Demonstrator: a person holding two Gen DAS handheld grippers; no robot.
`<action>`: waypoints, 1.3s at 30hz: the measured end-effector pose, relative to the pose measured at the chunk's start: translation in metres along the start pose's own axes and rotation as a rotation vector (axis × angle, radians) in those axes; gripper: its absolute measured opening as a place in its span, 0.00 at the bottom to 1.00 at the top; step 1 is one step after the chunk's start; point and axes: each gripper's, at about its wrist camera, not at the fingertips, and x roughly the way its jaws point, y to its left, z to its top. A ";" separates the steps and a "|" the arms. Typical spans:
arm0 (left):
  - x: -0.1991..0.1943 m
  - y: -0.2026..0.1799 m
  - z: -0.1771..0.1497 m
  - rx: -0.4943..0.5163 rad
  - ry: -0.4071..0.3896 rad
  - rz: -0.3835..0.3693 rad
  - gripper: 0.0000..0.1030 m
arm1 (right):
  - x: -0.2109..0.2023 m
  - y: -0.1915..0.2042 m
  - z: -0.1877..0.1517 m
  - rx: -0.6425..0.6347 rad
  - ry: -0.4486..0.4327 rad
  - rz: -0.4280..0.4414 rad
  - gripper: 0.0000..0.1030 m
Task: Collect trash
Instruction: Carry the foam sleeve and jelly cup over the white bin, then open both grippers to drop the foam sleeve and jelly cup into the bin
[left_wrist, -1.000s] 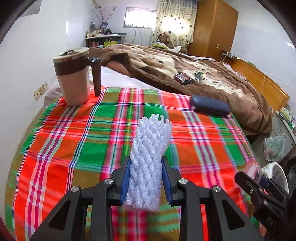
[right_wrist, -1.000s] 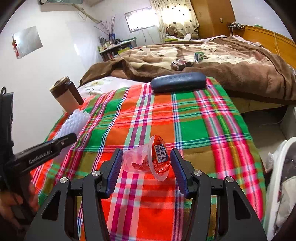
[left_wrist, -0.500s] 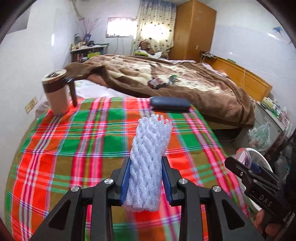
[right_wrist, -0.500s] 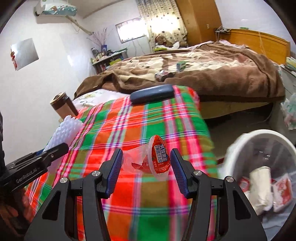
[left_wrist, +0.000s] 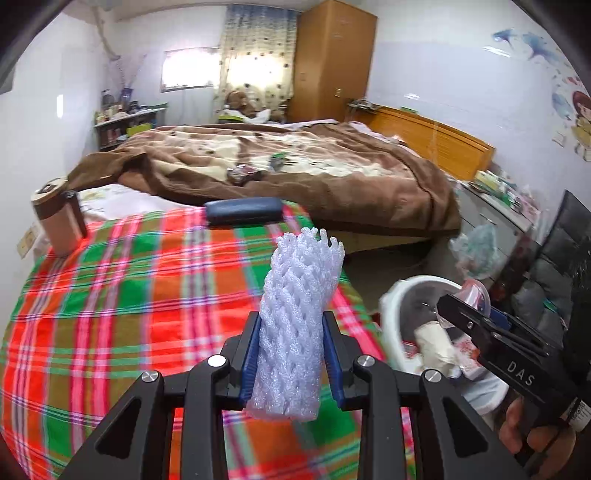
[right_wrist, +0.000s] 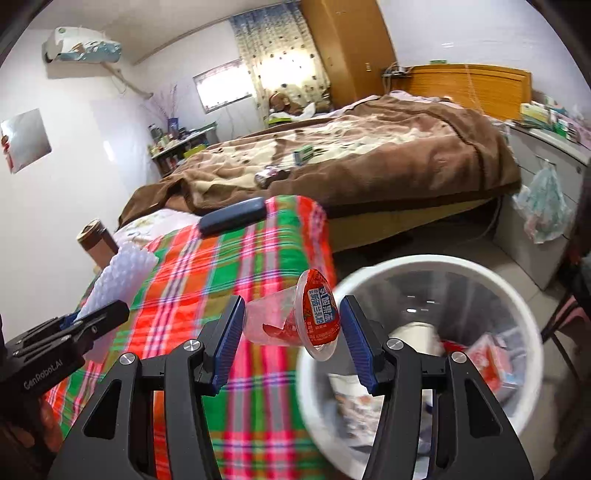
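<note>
Blue-padded fingers (left_wrist: 250, 354) of the left gripper (left_wrist: 291, 360) are clamped on both sides of a foam net sleeve (left_wrist: 295, 325), and it's pinched tight between them, standing upright and poking well past the fingertips. Over on the right gripper (right_wrist: 291, 338), the fingers (right_wrist: 229, 339) hold a plastic jelly cup (right_wrist: 295, 319) lying on its side between the pads, lid end toward the right pad. The left pad touches the cup's base; whether the right pad presses on the rim I cannot tell, so the grip itself is unclear.

The sleeve is white, spongy, woven in an open diamond mesh with a ragged, frilly top edge. The cup is clear, thin and crumpled-looking, with a peeled red foil lid carrying blue and white print.

In the right view the cup hangs right at the rim of a white round bin (right_wrist: 369, 275), half over the opening. Inside the bin there's paper and red wrappers, blurred. The left view shows the same bin (left_wrist: 391, 299) down to the right of the sleeve, with the other gripper above it.

Below both tools lies a checked cloth (left_wrist: 129, 295) in red, green and orange with pink stripes. On its far edge sits a dark blue case (left_wrist: 243, 211), and at the far left corner a tan mug with a dark band (left_wrist: 55, 221). Beyond that, a bed with a brown blanket (left_wrist: 295, 166), a wooden wardrobe (left_wrist: 332, 62), a dotted curtain (left_wrist: 255, 55) and white walls.
</note>
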 end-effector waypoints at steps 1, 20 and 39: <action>0.002 -0.010 -0.002 0.008 0.005 -0.013 0.31 | -0.003 -0.006 -0.001 0.006 0.000 -0.011 0.53; 0.043 -0.123 -0.031 0.115 0.115 -0.163 0.32 | -0.014 -0.089 -0.012 0.064 0.056 -0.161 0.53; 0.053 -0.141 -0.044 0.116 0.148 -0.163 0.56 | -0.011 -0.108 -0.018 0.014 0.107 -0.193 0.60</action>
